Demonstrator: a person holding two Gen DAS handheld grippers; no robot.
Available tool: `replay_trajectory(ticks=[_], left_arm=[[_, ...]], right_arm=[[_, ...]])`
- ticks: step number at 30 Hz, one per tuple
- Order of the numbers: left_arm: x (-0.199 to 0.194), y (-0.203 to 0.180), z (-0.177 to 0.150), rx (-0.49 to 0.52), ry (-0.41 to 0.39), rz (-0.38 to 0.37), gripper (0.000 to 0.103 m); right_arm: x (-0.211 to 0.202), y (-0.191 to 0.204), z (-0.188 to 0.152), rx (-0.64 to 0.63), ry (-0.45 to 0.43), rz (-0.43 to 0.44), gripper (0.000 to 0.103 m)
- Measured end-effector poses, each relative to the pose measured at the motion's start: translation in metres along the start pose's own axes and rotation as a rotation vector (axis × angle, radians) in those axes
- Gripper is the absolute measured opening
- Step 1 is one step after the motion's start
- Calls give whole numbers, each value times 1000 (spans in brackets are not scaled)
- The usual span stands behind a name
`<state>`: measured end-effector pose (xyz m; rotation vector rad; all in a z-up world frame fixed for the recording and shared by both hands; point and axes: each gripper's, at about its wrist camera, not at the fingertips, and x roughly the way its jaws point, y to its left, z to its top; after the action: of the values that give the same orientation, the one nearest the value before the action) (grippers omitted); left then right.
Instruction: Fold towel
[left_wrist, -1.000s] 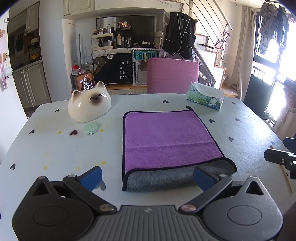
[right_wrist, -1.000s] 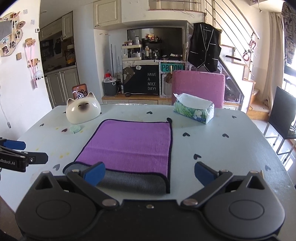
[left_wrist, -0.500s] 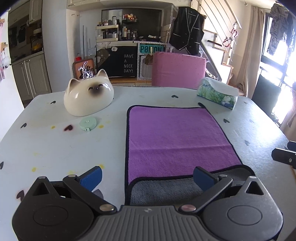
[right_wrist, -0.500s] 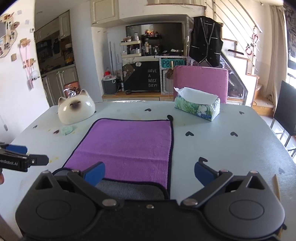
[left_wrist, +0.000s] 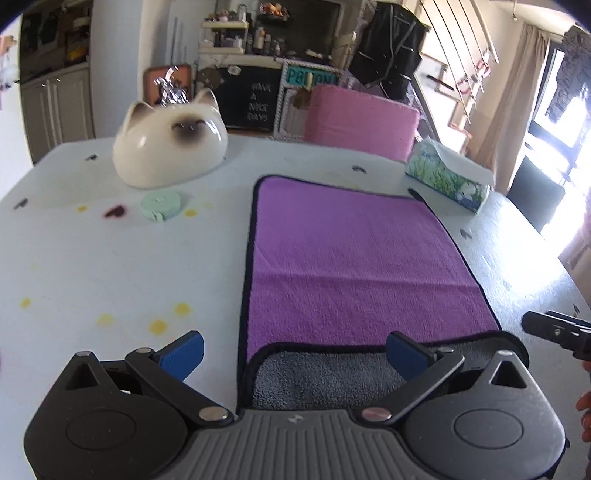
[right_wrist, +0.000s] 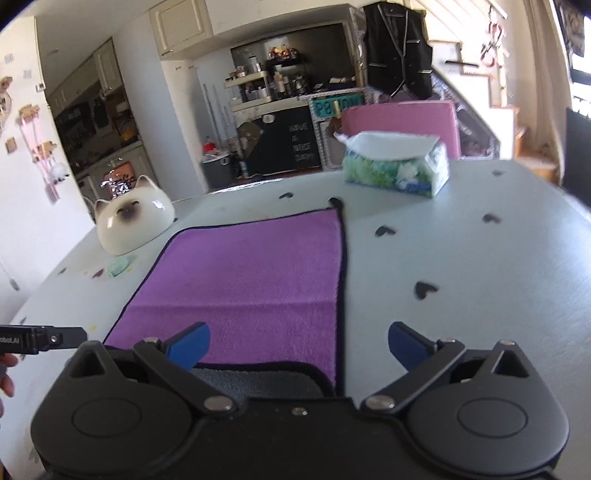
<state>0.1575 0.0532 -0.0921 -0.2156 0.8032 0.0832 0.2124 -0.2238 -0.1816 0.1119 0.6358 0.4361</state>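
A purple towel (left_wrist: 351, 258) with a black hem lies flat on the pale table; it also shows in the right wrist view (right_wrist: 251, 277). Its near edge is turned up and shows the grey underside (left_wrist: 325, 376). My left gripper (left_wrist: 291, 350) is open and straddles the towel's near left corner. My right gripper (right_wrist: 297, 349) is open and straddles the near right corner, with the grey flap (right_wrist: 255, 380) under it. Each gripper's finger shows at the edge of the other view.
A white cat-shaped bowl (left_wrist: 170, 147) and a mint round tape measure (left_wrist: 160, 206) sit left of the towel. A tissue box (right_wrist: 395, 162) stands at the back right. A pink chair (left_wrist: 362, 118) is behind the table (left_wrist: 92, 258).
Both grippers have moved forward and lower over the towel's near edge. The grey fold now lies between and beneath the fingers. Both stay open.
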Motion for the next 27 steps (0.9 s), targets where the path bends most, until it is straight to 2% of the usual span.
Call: replay_trajectory(ticks=[5, 7, 11, 13, 16, 20, 27], left_arm=[[9, 5, -3, -2, 14, -46, 103], [10, 8, -4, -21, 10, -63, 103], [11, 17, -4, -53, -5, -104, 103], [11, 21, -4, -73, -16, -126, 103], [12, 26, -4, -88, -21, -160, 103], [15, 31, -5, -107, -16, -221, 98], [24, 41, -10, -146, 19, -265, 89]], right_arm=[[15, -8, -10, 35, 52, 72, 102], [19, -12, -13, 57, 66, 87, 89], [25, -19, -17, 95, 91, 123, 70], [26, -21, -19, 94, 99, 134, 55], [27, -23, -21, 94, 107, 156, 47], [25, -24, -24, 88, 109, 165, 42], [22, -29, -28, 92, 112, 156, 39]])
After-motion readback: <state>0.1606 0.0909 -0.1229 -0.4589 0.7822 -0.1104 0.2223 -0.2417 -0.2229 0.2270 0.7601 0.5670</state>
